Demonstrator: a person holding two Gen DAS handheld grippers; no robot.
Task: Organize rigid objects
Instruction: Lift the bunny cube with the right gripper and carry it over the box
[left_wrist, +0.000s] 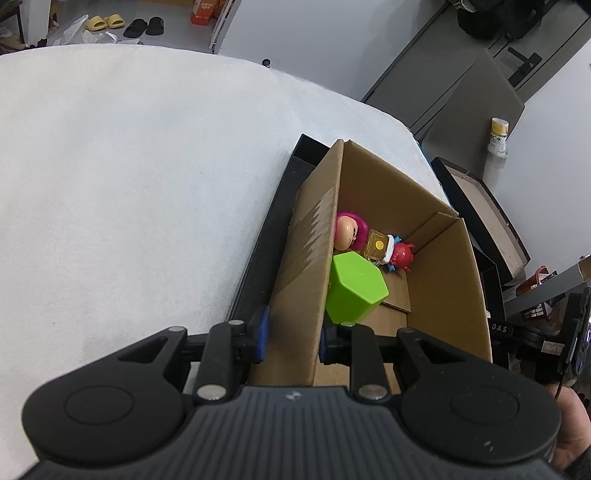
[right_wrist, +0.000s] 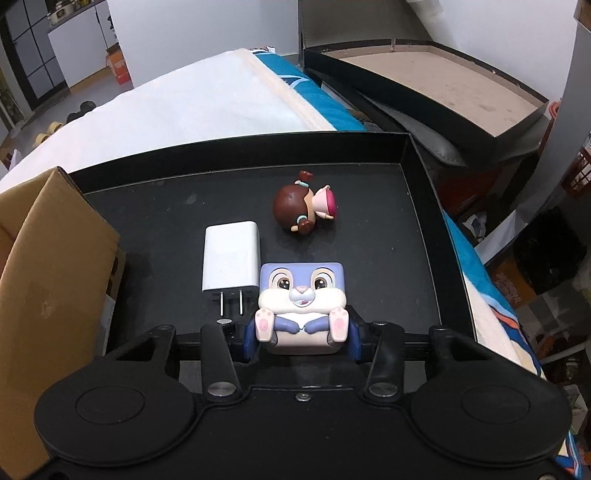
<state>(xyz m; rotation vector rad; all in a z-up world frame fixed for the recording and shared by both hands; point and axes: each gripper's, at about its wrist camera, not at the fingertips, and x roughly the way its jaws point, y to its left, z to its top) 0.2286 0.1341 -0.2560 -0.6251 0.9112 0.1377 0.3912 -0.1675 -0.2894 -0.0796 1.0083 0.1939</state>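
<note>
Right gripper (right_wrist: 302, 334) fingers clamped on bunny cube toy (right_wrist: 302, 302) near black tray's (right_wrist: 243, 147) near edge, left gripper (left_wrist: 293, 338) fingers straddling cardboard box (left_wrist: 306, 266) wall, whether gripping it unclear

Four items sit inside one cardboard box (left_wrist: 443, 266): one green hexagonal block (left_wrist: 354, 291), one pink-haired figurine (left_wrist: 349, 230), one yellow toy (left_wrist: 378, 247) and one red crab figure (left_wrist: 403, 253). One black tray (right_wrist: 236, 147) carries three: one white charger (right_wrist: 231, 256), one brown-haired doll (right_wrist: 301, 212), one rabbit cube (right_wrist: 303, 306).
</note>
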